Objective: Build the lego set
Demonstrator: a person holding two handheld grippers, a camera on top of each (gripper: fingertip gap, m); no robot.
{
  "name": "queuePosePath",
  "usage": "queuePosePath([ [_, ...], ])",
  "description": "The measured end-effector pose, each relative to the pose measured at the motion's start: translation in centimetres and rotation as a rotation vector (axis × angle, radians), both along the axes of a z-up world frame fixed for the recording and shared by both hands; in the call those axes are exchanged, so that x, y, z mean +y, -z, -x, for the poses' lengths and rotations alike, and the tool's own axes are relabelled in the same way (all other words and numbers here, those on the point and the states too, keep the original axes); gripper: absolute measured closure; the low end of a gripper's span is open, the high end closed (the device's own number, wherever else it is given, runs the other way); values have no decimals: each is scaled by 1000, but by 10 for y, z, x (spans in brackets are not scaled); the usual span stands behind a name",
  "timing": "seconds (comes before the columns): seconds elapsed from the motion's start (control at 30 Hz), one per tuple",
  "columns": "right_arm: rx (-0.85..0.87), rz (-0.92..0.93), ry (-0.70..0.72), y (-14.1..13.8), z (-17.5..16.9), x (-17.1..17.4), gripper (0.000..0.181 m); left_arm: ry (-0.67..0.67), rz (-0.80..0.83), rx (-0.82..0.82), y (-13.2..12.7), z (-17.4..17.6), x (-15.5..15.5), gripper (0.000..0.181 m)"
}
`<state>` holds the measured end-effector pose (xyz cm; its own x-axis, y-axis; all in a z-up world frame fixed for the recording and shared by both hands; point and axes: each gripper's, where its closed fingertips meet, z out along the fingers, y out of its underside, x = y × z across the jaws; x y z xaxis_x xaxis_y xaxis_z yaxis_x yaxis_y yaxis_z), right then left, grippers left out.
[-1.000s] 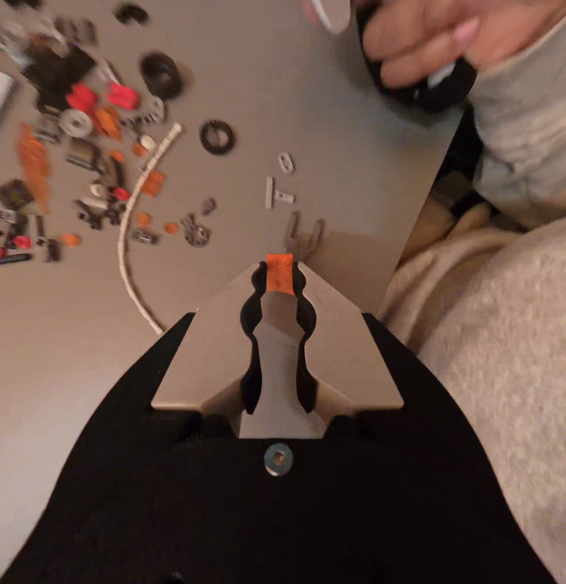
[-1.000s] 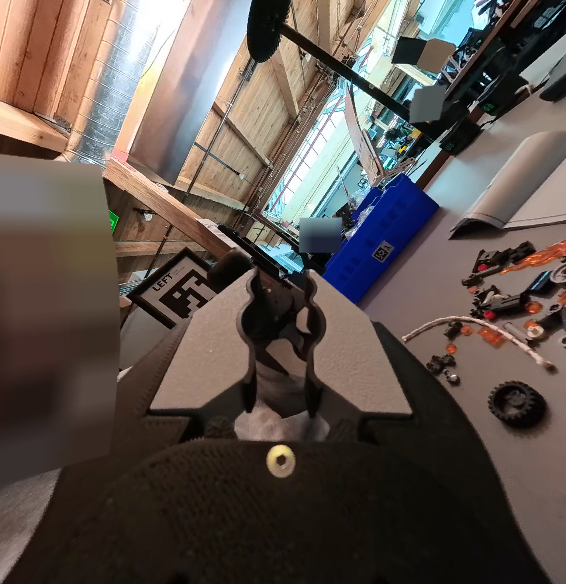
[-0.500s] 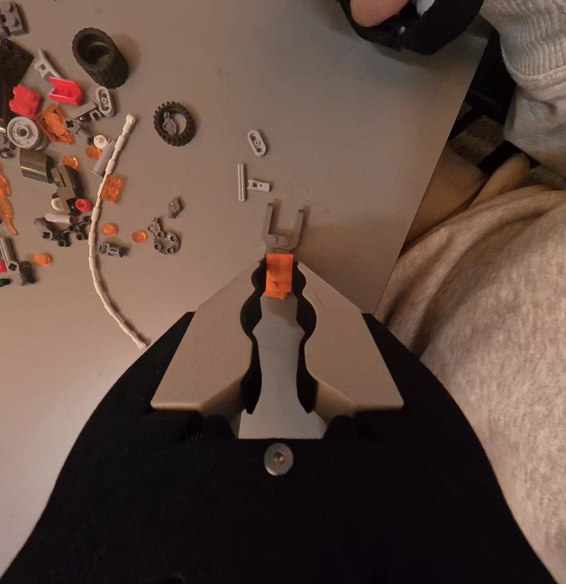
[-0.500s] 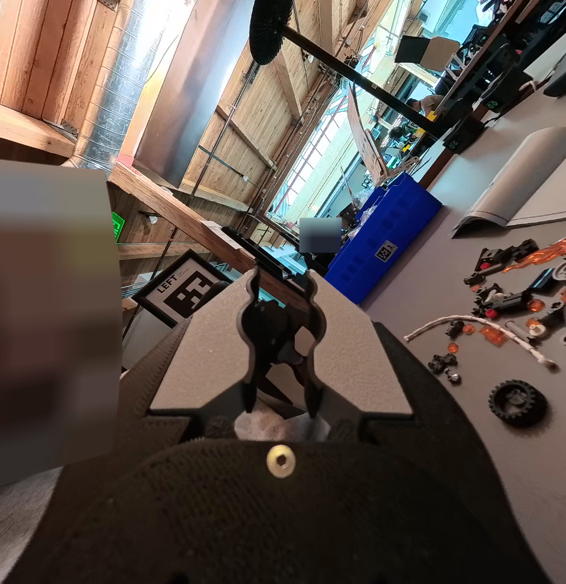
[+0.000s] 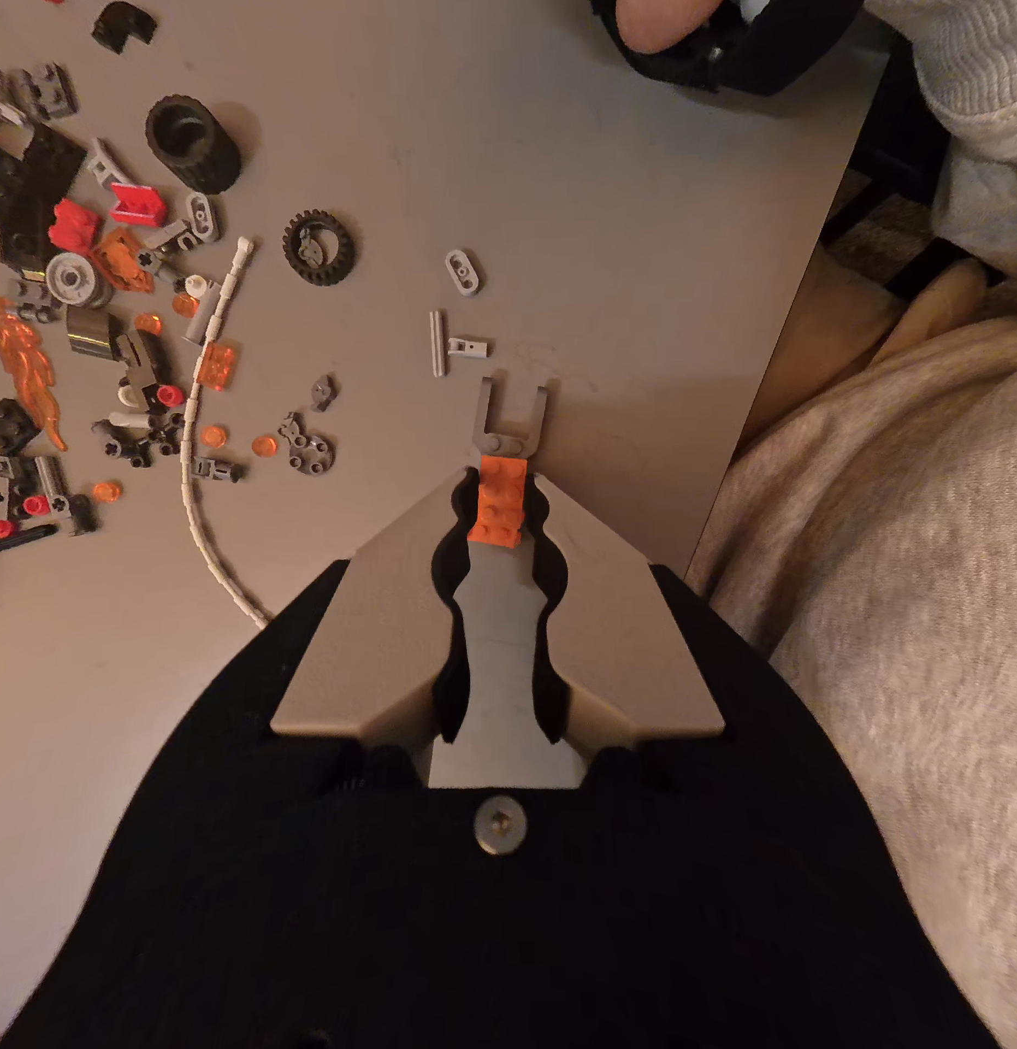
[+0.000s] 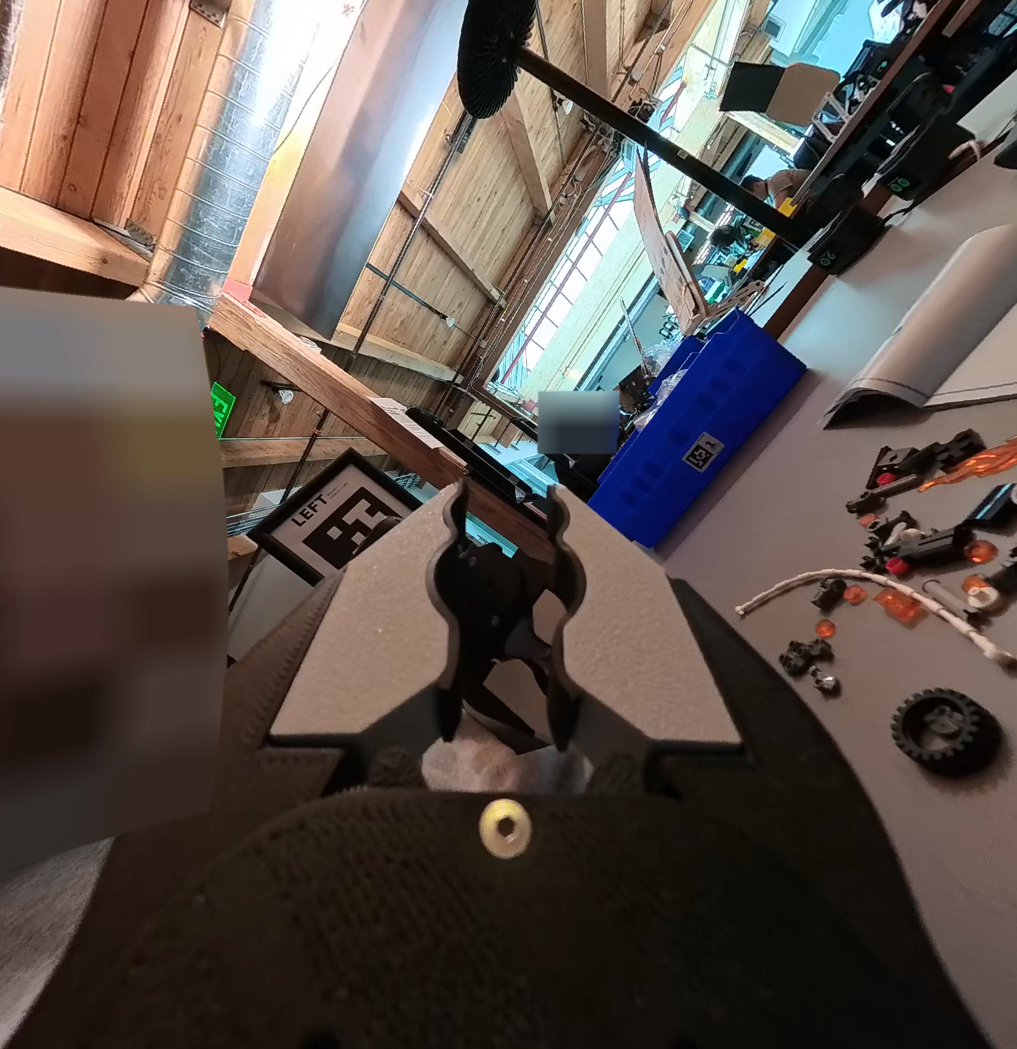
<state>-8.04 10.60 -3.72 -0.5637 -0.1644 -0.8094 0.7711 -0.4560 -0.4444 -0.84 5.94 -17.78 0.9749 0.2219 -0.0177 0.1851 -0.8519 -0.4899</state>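
Note:
In the left wrist view my left gripper [image 5: 500,482] is shut on an orange studded plate [image 5: 499,502]. A grey fork-shaped piece [image 5: 512,420] sits on the plate's far end, over the table near its right edge. My right gripper [image 6: 509,502] is open and empty, tilted up off the table toward the room; the left gripper's black body shows through its gap. In the left wrist view a hand holds the right gripper's black body [image 5: 722,51] at the top edge.
Loose pieces lie at the left: a black tyre [image 5: 316,247], a wide tyre [image 5: 191,142], a white chain [image 5: 211,426], a clear orange plate [image 5: 218,366], small grey pieces [image 5: 463,272]. The table edge [image 5: 778,340] borders a lap in beige cloth [image 5: 864,624]. A blue bin [image 6: 705,431] stands behind. Spacing between my two grippers at the tips: around 15 cm.
The left view has steadied from a blur, and the orange plate shows more of its studded face. The hand with the right gripper has drawn toward the top edge. The right view has barely shifted.

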Motion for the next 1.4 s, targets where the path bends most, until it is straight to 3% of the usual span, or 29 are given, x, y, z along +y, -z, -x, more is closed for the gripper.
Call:
queuePosePath([
  [1.4,4,20,2,-2,2,1,156,26,11,31,3,2,-1,165],
])
